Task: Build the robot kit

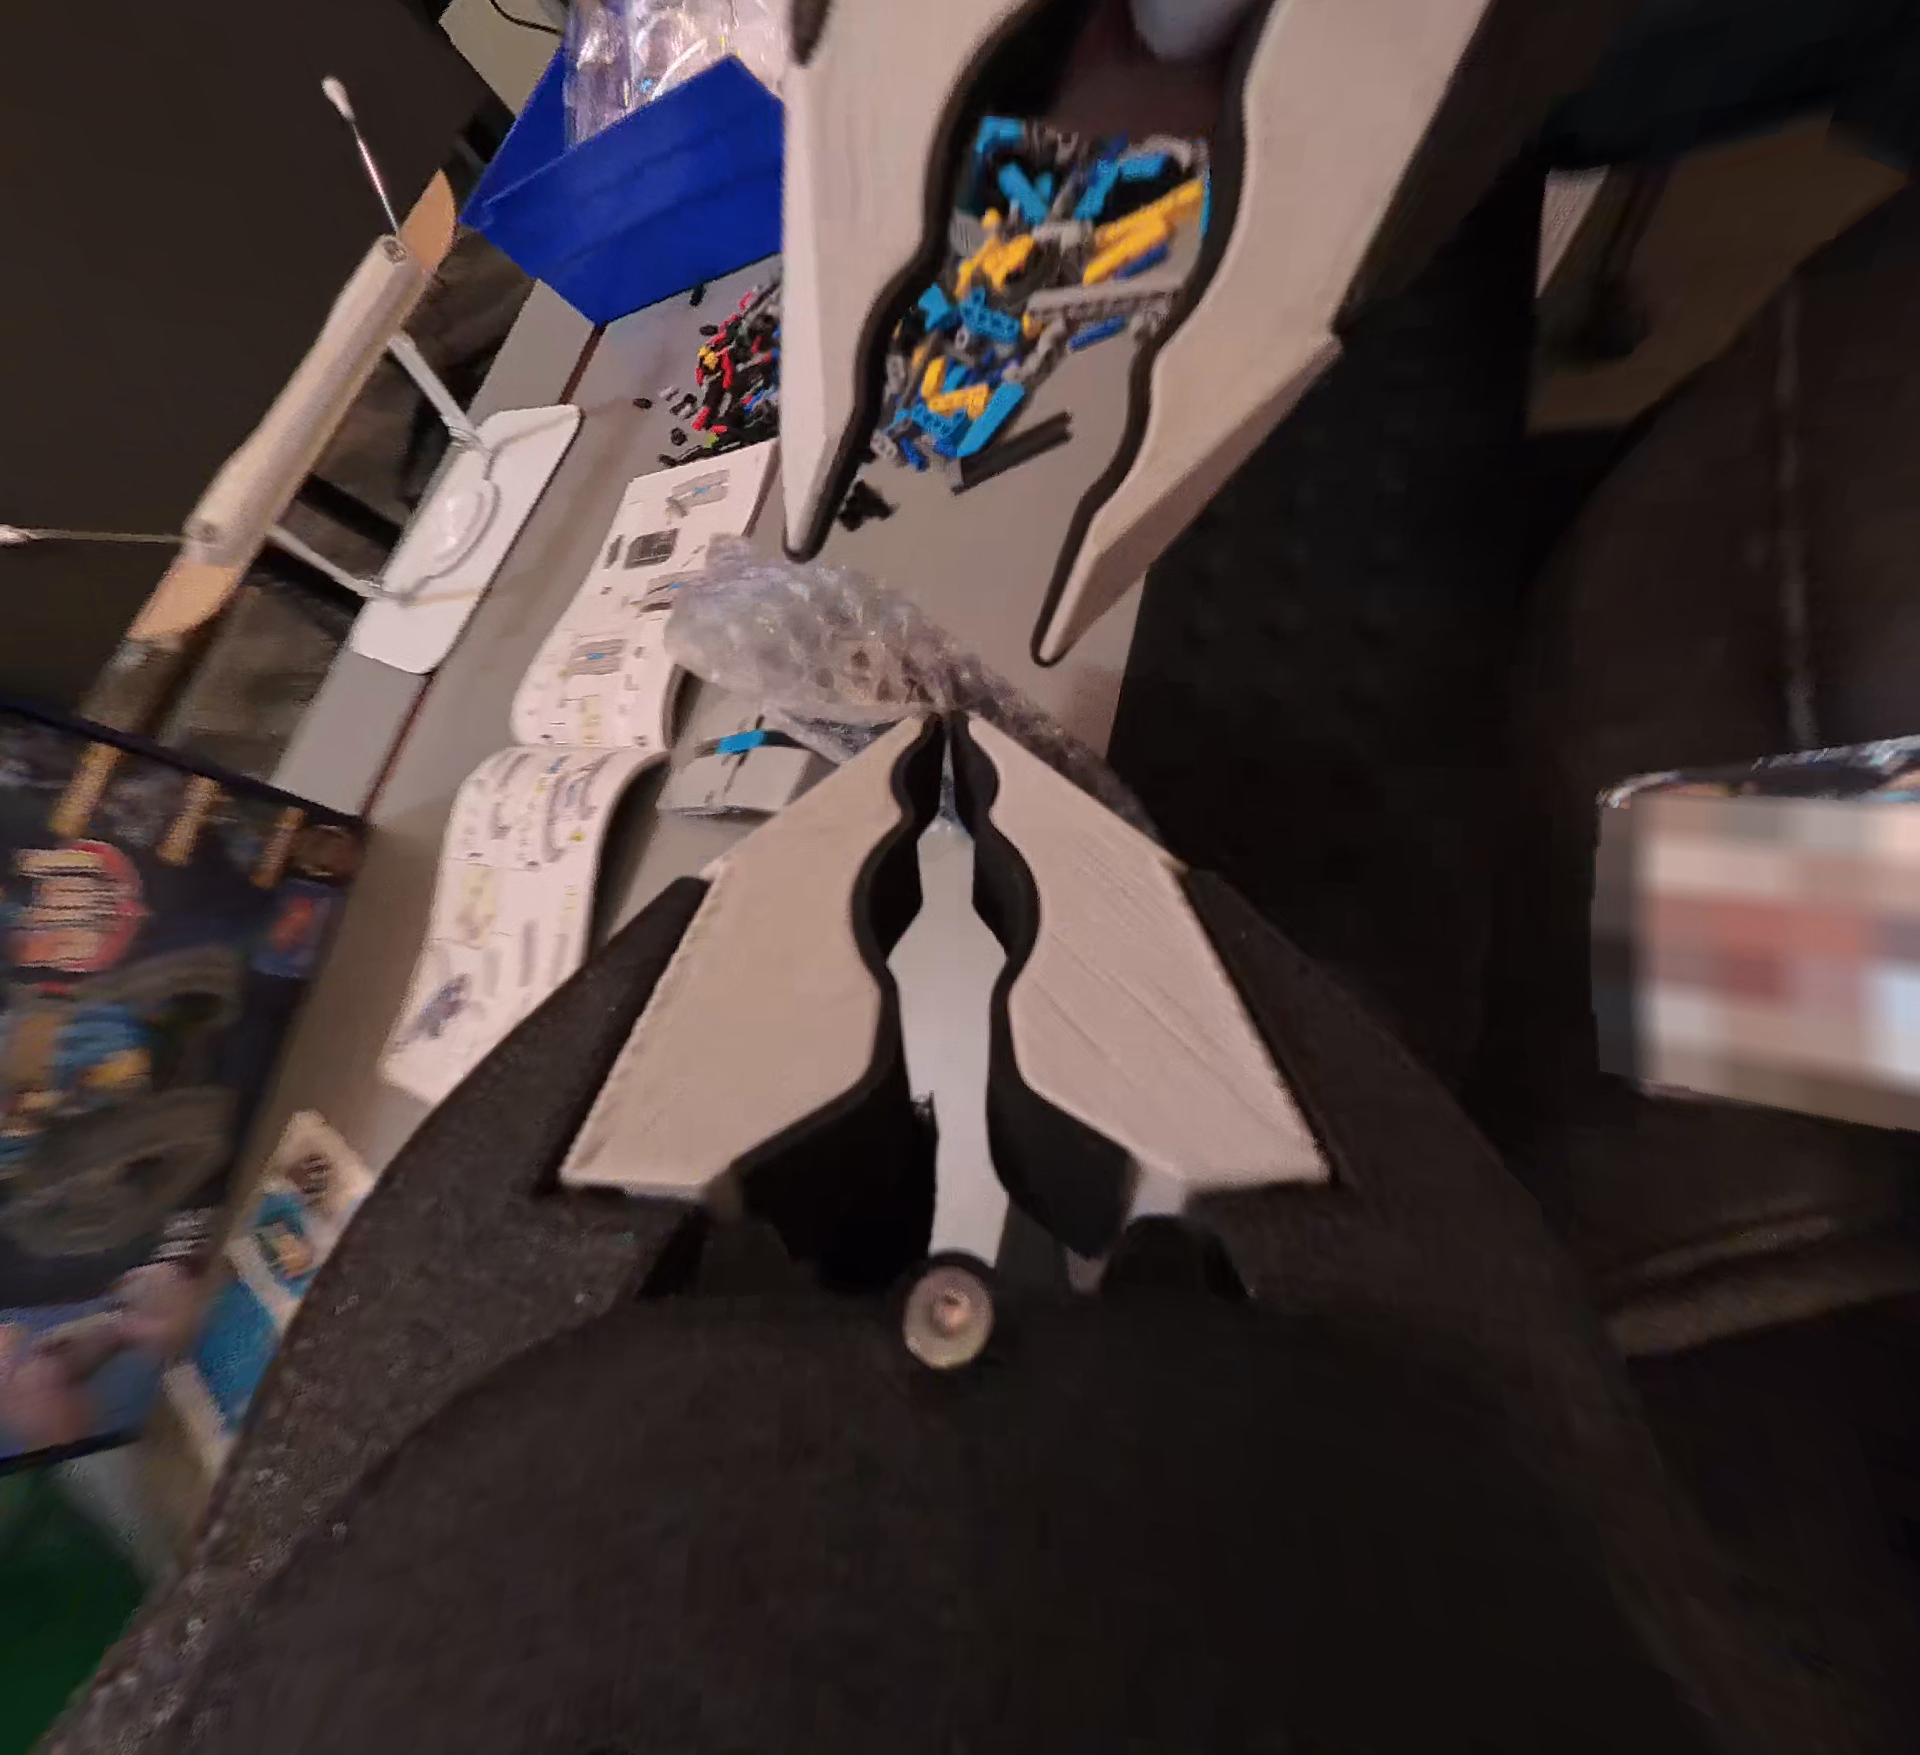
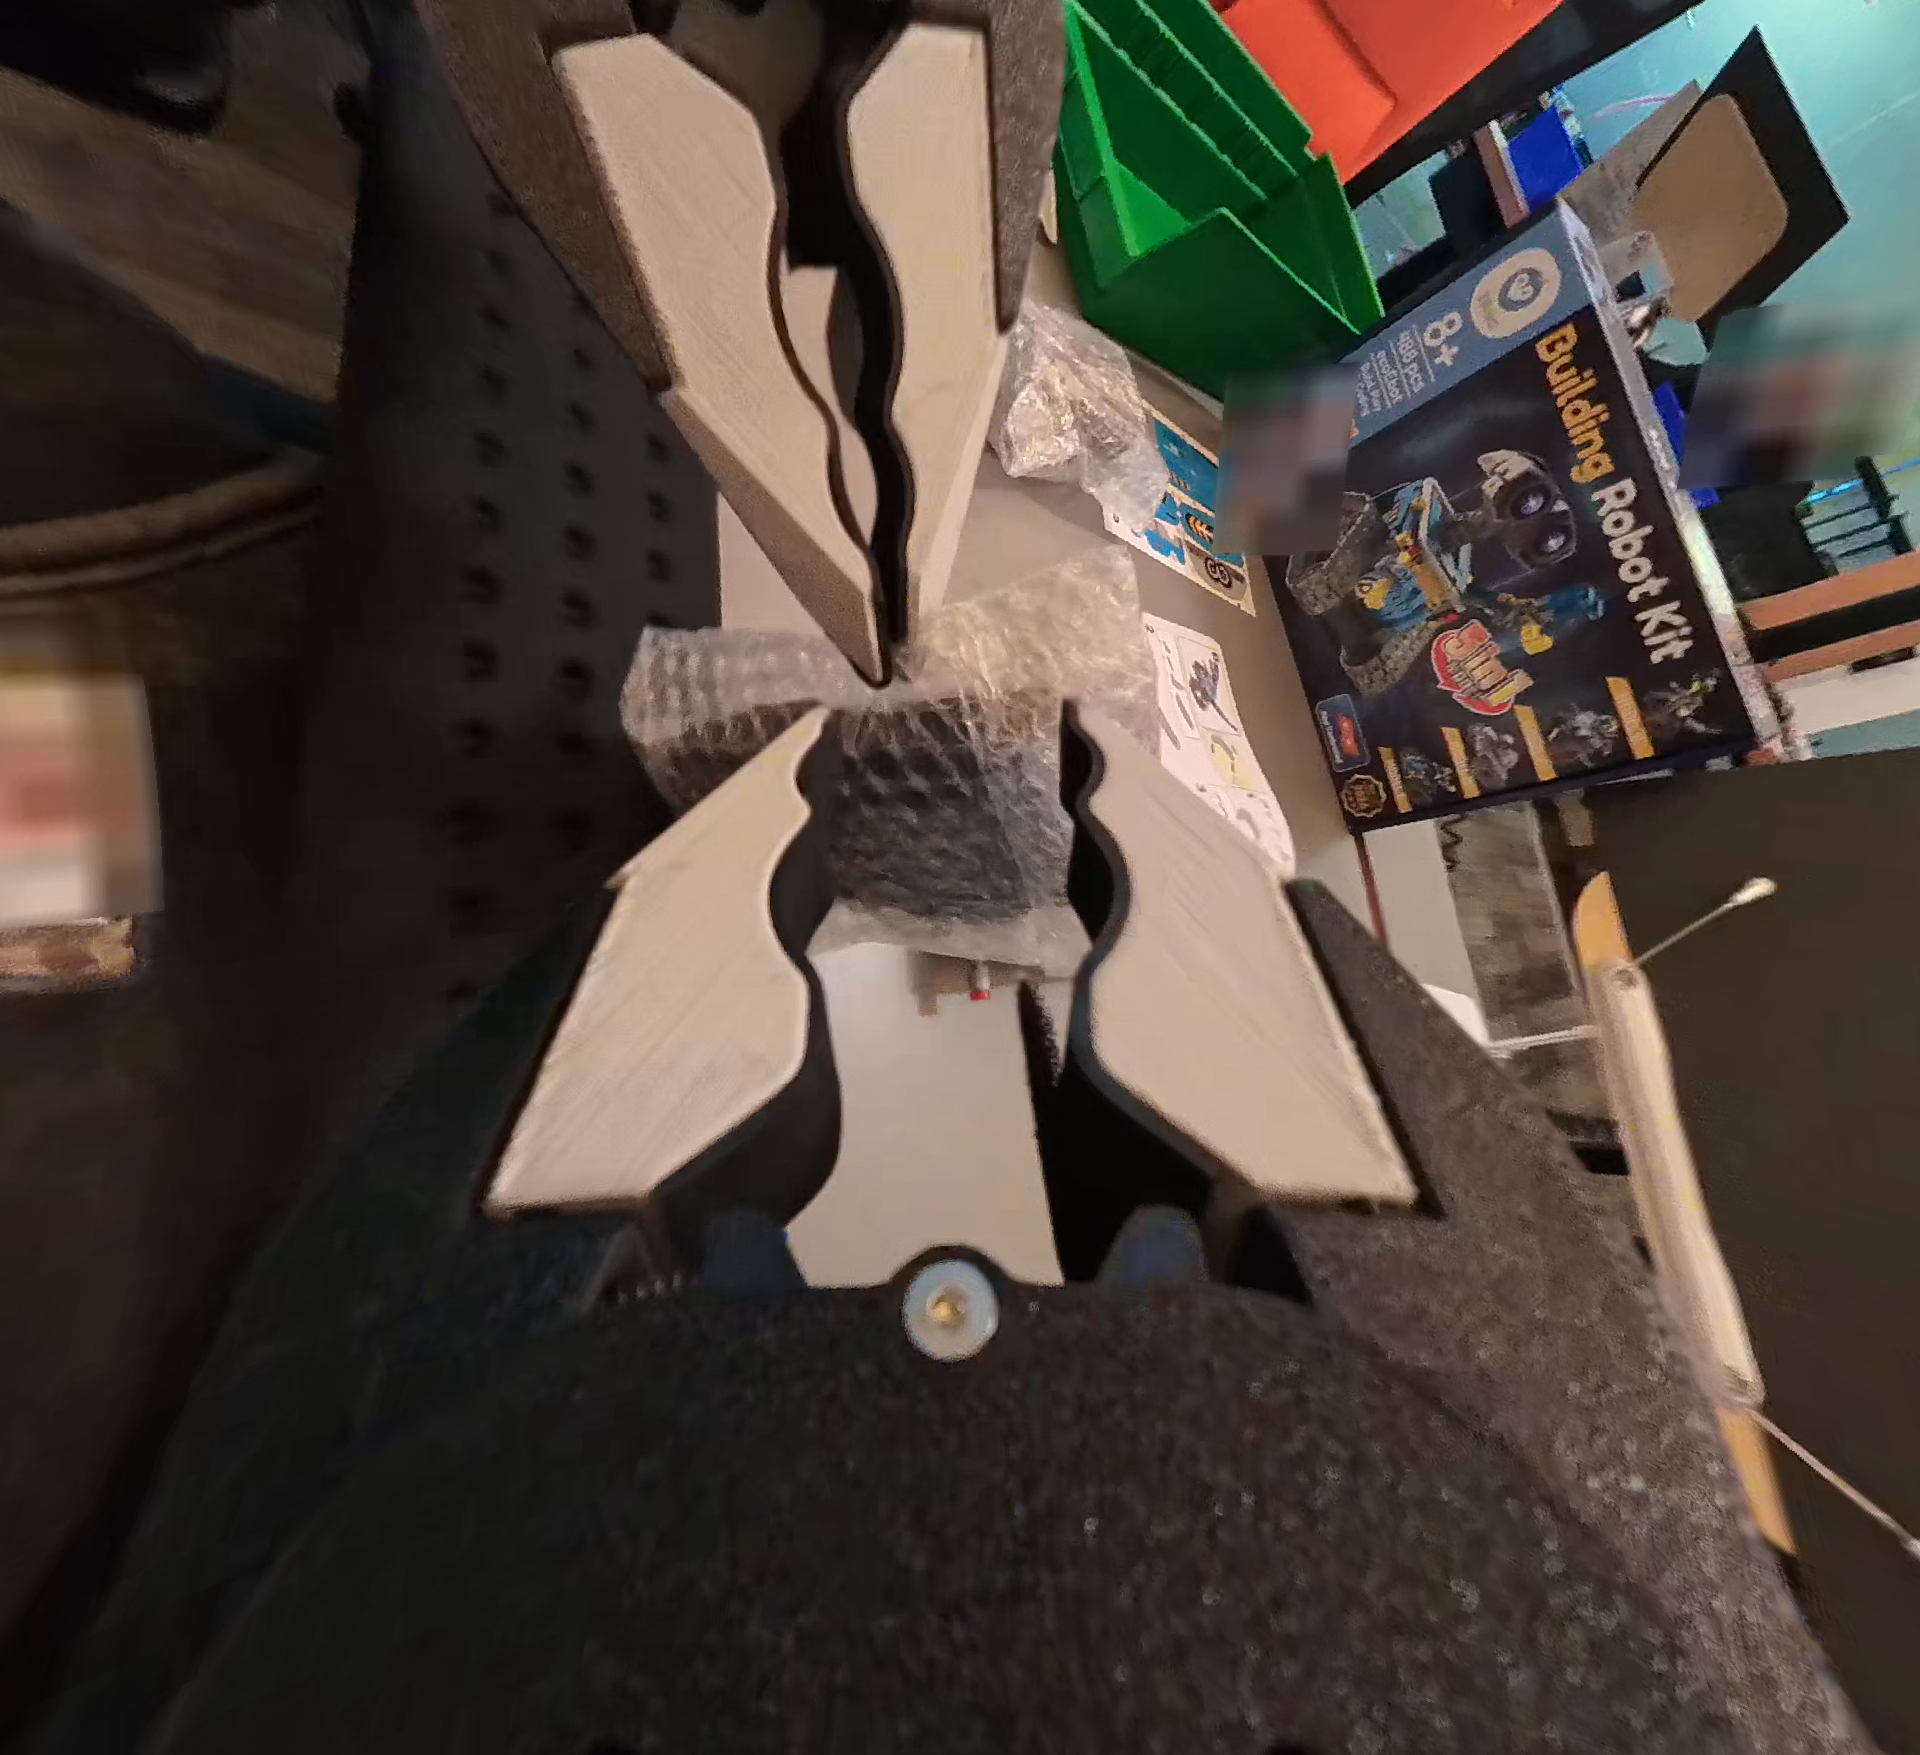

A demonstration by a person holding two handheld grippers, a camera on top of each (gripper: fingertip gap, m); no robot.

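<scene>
A bubble-wrap package (image 1: pixel 790 635) with something dark inside lies on the grey table (image 1: pixel 987 500). My left gripper (image 1: pixel 945 734) is shut, its tips pinching the edge of the wrap. In the right wrist view the left gripper (image 2: pixel 883 666) comes down from the top and grips the wrap's upper edge. My right gripper (image 2: pixel 945 716) is open, its fingertips on either side of the package (image 2: pixel 935 801). In the left wrist view the right gripper (image 1: pixel 925 602) reaches in from above, jaws apart, just over the wrap.
A pile of blue and yellow building pieces (image 1: pixel 1039 271) and small black and red pieces (image 1: pixel 738 365) lie beyond. A blue bin (image 1: pixel 644 188), open instruction booklet (image 1: pixel 540 874), kit box (image 2: pixel 1507 562), green bins (image 2: pixel 1195 230) and white stand base (image 1: pixel 478 500) surround the area. My left and right fingertips are right by each other.
</scene>
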